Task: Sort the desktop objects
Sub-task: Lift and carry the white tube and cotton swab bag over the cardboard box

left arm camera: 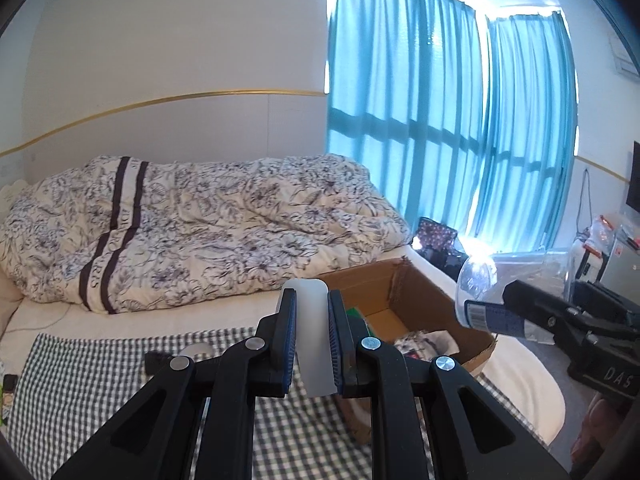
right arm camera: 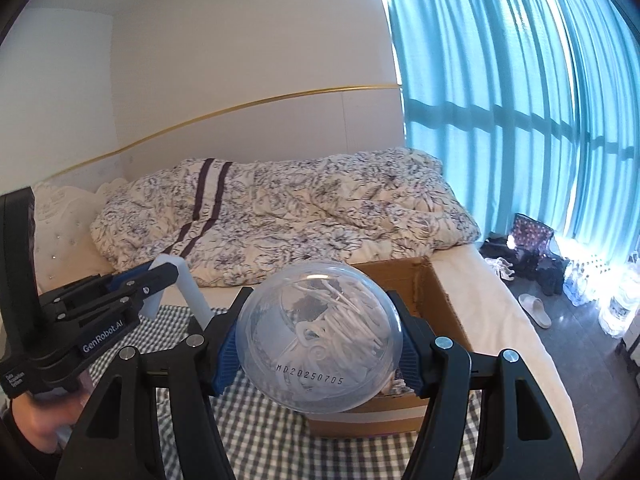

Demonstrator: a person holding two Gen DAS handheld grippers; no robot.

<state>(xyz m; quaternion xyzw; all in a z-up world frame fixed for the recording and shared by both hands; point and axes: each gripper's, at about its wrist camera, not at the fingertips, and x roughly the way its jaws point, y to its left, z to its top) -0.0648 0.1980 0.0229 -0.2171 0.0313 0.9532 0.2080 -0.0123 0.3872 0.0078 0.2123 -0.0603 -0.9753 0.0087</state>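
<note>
My left gripper is shut on a pale white plastic piece, held up above the checked cloth; the same gripper and white piece show at the left of the right wrist view. My right gripper is shut on a clear round container full of white cotton swabs, held in front of the open cardboard box. In the left wrist view that container and the right gripper hang to the right of the box.
The box holds a green item and patterned fabric. Behind lies a bed with a floral duvet. Blue curtains hang on the right. A slipper and bags lie on the floor by the window.
</note>
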